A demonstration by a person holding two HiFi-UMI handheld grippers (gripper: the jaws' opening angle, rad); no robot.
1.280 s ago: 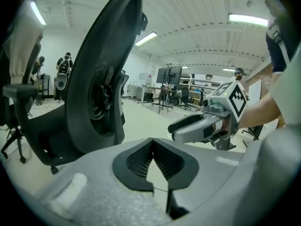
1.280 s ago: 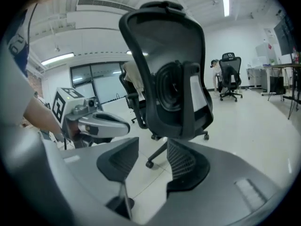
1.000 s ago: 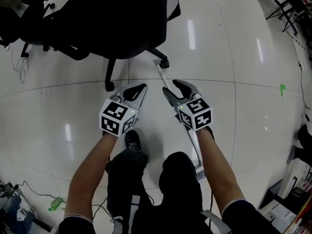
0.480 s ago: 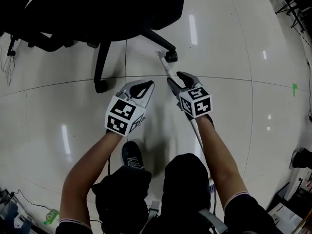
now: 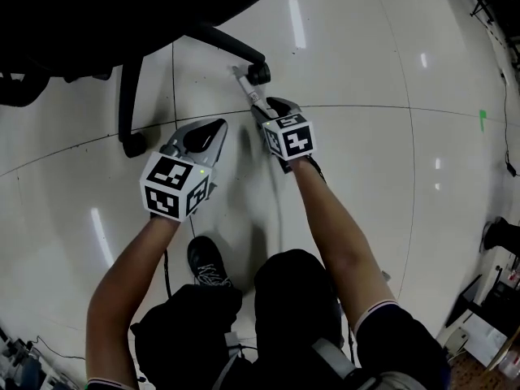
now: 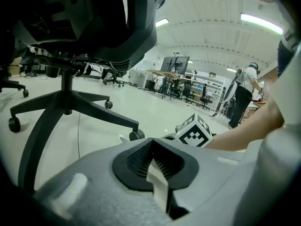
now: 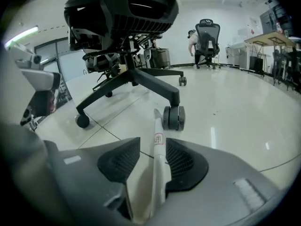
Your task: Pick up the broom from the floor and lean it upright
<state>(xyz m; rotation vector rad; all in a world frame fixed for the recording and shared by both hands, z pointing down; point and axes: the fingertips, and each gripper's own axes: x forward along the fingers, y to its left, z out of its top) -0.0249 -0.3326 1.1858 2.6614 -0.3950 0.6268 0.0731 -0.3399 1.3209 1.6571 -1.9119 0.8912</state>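
The broom lies on the floor. Its white handle (image 5: 245, 86) runs from beside a chair caster back under my right arm, and the brush end is hidden by the person's body. My right gripper (image 5: 268, 108) is low over the floor with the handle (image 7: 158, 147) between its jaws. The jaws are closing: the handle lies against the right pad (image 7: 181, 161), with a gap to the left pad. My left gripper (image 5: 213, 128) hovers to the left of the handle, apart from it, jaws shut (image 6: 151, 144) and empty.
A black office chair (image 5: 122, 6) stands just beyond both grippers. One caster (image 5: 258, 73) sits right by the handle tip (image 7: 155, 113), and another leg (image 5: 128, 112) reaches toward my left gripper. The person's shoe (image 5: 207, 262) is behind the grippers. Another person stands far off (image 6: 242, 98).
Both grippers have come down toward the floor. The right one has dropped over the broom handle, so the handle now lies between its jaws. The chair looms nearer.
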